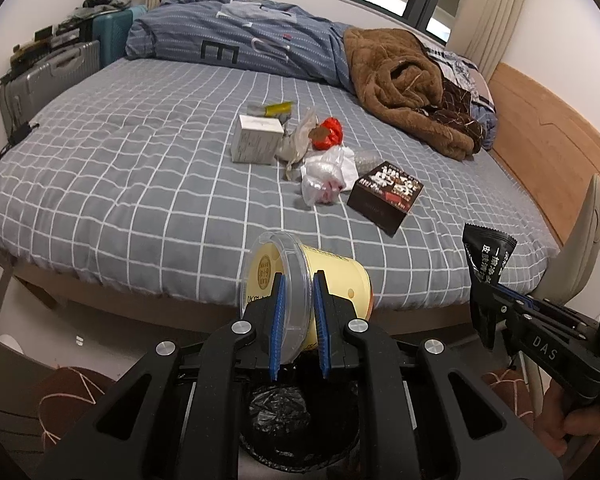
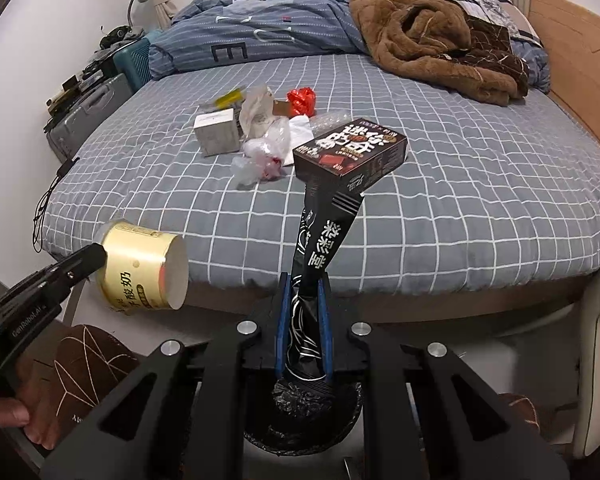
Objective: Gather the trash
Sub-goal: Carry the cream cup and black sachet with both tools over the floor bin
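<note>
- Holding both claws over the bin (image 1: 300,420), you have each piece of trash poised for a drop: the bin's black liner shows at 6 o'clock in both wrist views, directly below the fingertips.
- Your left claw (image 1: 298,312) is nearly closed, pinching the clear lid rim of the yellow tub (image 1: 332,280). The tub lies on its side in the grip, base pointing away toward the bed, which looks like a rim grab made because the body is too wide for the jaws.
- Your right claw (image 2: 303,320) is likewise almost shut, clamped on the lower end of a black wrapper (image 2: 320,248), which stands up out of the jaws toward 12 o'clock. A flat, limp packet like that is easiest held by one end, I judge.
- From the right wrist view the tub sits at 9 o'clock; from the left wrist view the wrapper sits at 3 o'clock, so your two loads are side by side, apart.
- Inside the bin you can see only crumpled black liner; whether anything lies in it I cannot tell.
- More trash waits on the bed (image 1: 140,184): a white box (image 1: 256,140), a red bag (image 1: 329,132), a clear plastic bag (image 1: 326,176) and a dark box (image 1: 384,196), clustered near the middle.
- The tub's lid is on; what it holds, if anything, is hidden.
</note>
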